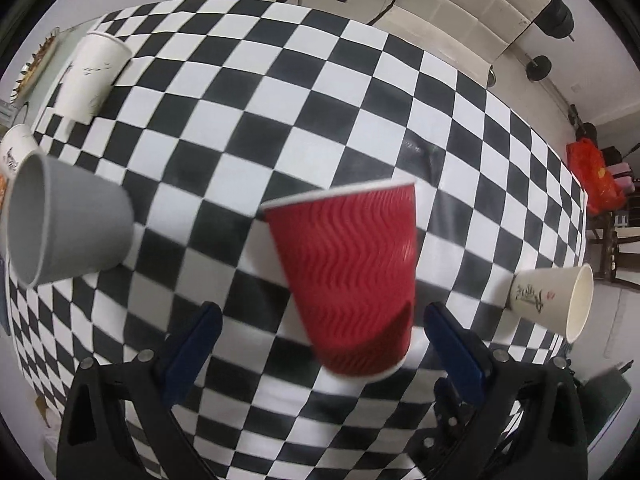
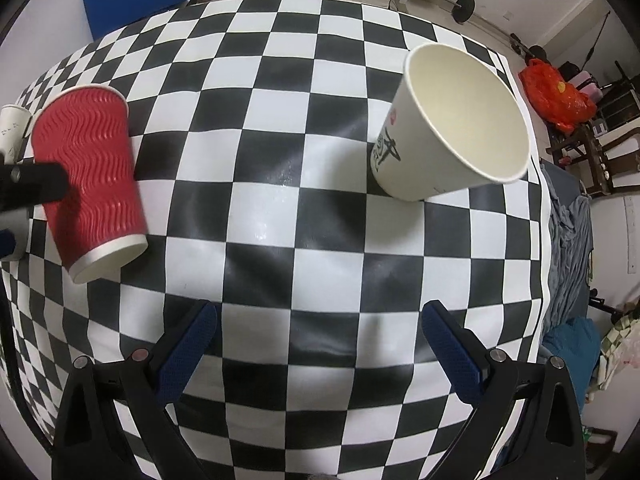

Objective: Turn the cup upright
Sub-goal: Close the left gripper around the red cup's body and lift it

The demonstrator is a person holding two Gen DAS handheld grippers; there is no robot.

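A red ribbed paper cup (image 1: 352,276) is tilted over the checkered table, blurred, its white-rimmed mouth away from me and its base toward my left gripper (image 1: 320,316). The left jaws stand wide open on either side of the cup's base, not touching it. In the right wrist view the red cup (image 2: 90,176) is at the left, leaning, with the left gripper's black finger across it. My right gripper (image 2: 318,314) is open and empty. A white printed paper cup (image 2: 452,128) stands upright on the table beyond it.
A grey cup (image 1: 64,220) lies on its side at the left. A tall white cup (image 1: 92,76) stands at the far left. The white printed cup (image 1: 556,300) is near the table's right edge (image 2: 540,216). Chairs and a red bag (image 2: 556,96) stand beyond.
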